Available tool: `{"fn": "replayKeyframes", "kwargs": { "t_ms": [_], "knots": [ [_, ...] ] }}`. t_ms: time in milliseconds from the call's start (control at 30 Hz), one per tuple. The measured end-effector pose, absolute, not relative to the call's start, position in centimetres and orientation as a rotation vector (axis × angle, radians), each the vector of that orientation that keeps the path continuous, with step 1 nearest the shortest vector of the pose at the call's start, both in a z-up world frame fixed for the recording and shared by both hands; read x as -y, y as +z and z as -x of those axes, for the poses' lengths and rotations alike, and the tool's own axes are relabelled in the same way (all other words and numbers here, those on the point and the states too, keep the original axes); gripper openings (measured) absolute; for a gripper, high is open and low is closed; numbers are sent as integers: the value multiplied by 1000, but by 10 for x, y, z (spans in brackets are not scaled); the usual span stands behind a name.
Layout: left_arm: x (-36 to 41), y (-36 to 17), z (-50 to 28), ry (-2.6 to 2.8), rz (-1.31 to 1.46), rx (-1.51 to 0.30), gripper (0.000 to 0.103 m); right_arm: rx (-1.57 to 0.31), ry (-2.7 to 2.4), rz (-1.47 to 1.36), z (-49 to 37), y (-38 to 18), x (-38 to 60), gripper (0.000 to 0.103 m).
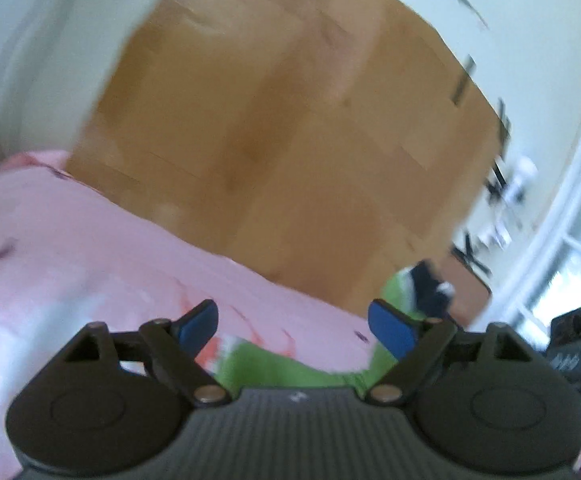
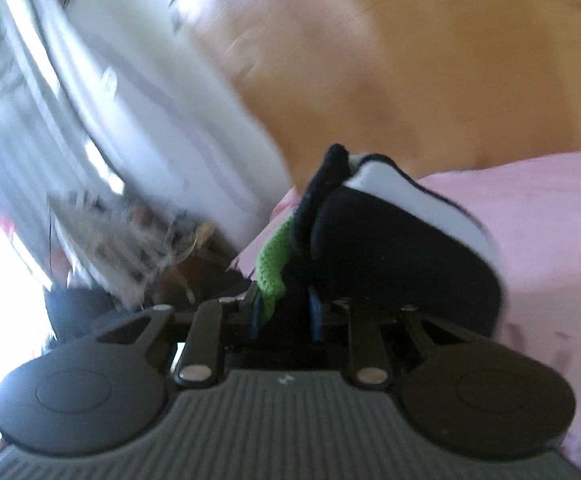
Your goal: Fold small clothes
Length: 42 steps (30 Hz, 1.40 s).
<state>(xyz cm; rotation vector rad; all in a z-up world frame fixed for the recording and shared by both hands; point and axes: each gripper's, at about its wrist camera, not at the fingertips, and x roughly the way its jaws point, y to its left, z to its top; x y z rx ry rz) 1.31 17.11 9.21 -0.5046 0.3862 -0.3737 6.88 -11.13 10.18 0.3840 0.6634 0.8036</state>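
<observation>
- Over the pink cloth (image 2: 550,240) that covers my surface, my right tongs (image 2: 284,312) are clamped on a small green-and-black garment (image 2: 370,240); its green knit edge sits pinched between the blue pads, and the black bulk with a white patch stands up just past the tips.
- I judge I hold it by that edge so the rest can hang or drape free for a fold.
- My left tongs (image 1: 294,326) are spread wide with nothing between the pads, poised over the near part of the pink cloth.
- Seen from that side, a green piece (image 1: 270,364) lies on the pink cloth right under the open pads, running on toward a dark bit (image 1: 430,284) at the cloth's right edge; blur keeps me from telling whether it is all one garment.
- Open pads there suggest I mean to take a second corner, so both hands can stretch it flat.
- Beyond the pink cloth is wooden floor (image 1: 290,120).
- Both views are smeared, so finer detail is lost.
</observation>
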Motion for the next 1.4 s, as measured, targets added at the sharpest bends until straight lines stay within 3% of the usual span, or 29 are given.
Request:
{"fn": "replayKeyframes", "kwargs": {
  "t_ms": [100, 267, 300, 367, 467, 633, 800, 933, 1000, 1400],
  "knots": [
    [-183, 92, -1, -354, 523, -350, 97, -733, 853, -302, -86, 85, 61, 26],
    [-168, 84, -8, -357, 492, -397, 98, -862, 887, -256, -115, 26, 16, 27],
    [-166, 83, -9, -361, 486, -408, 98, -869, 883, -266, -115, 28, 17, 30],
    [-157, 80, -20, -363, 479, -441, 98, -865, 918, -276, -109, 37, 21, 50],
    [-147, 75, -34, -349, 469, -491, 98, -811, 956, -226, -90, 49, 38, 57],
    [-139, 65, -51, -307, 457, -556, 98, -679, 912, -202, -65, 70, 82, 55],
    [-143, 73, -70, -309, 508, -579, 97, -568, 724, -260, -92, 93, 107, 36],
    [-135, 58, -99, -234, 460, -717, 89, -661, 684, -260, -130, 70, 94, 34],
    [-132, 38, -108, -220, 473, -765, 98, -729, 658, -148, -143, 43, 76, 32],
    [-131, 33, -103, -219, 425, -703, 103, -525, 560, 54, -115, 21, 54, 34]
  ]
}}
